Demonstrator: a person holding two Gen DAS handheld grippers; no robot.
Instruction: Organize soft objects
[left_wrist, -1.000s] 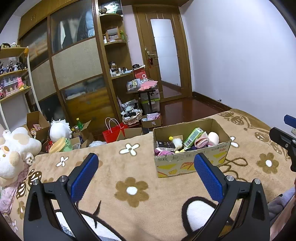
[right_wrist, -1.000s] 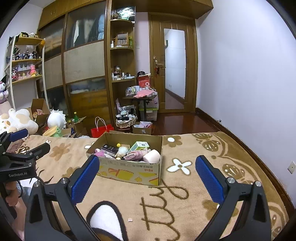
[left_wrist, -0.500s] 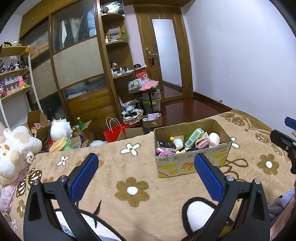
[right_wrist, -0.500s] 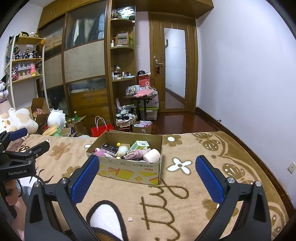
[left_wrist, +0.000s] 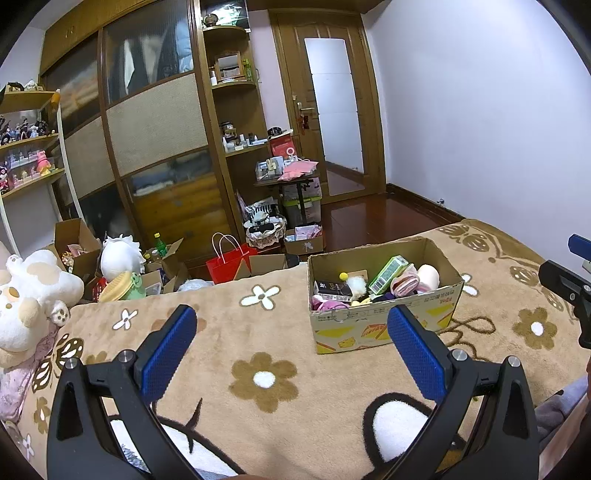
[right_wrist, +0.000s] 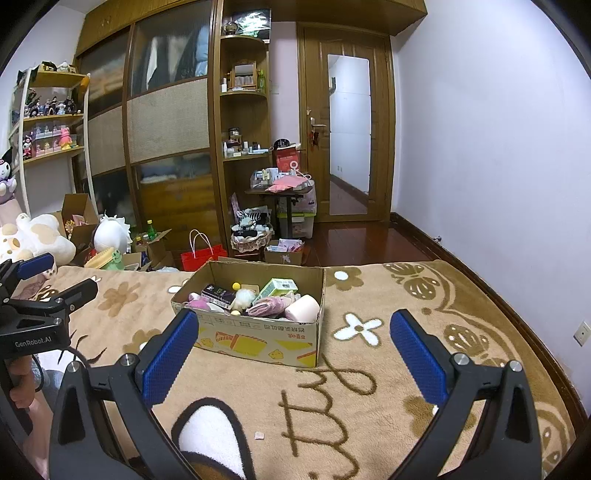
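Cardboard box (right_wrist: 258, 332) sits on the blanket (right_wrist: 369, 387) dead ahead of my right claw (right_wrist: 293, 354), long axis across my view, soft bits piled inside. Left claw (left_wrist: 291, 350) sees it ahead-right, similar range (can't call which is nearer). Both claws wide, empty. Versus a second ago: barely any shift.

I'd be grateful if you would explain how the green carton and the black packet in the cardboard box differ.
The green carton is pale green and propped at a tilt on the other items; the black packet is dark, with light print, and lies lower and flatter. The green carton sits near the middle of the cardboard box, towards its back wall, while the black packet sits nearer the box's left end. Both are boxy, printed packages among softer items, and neither gripper touches them.
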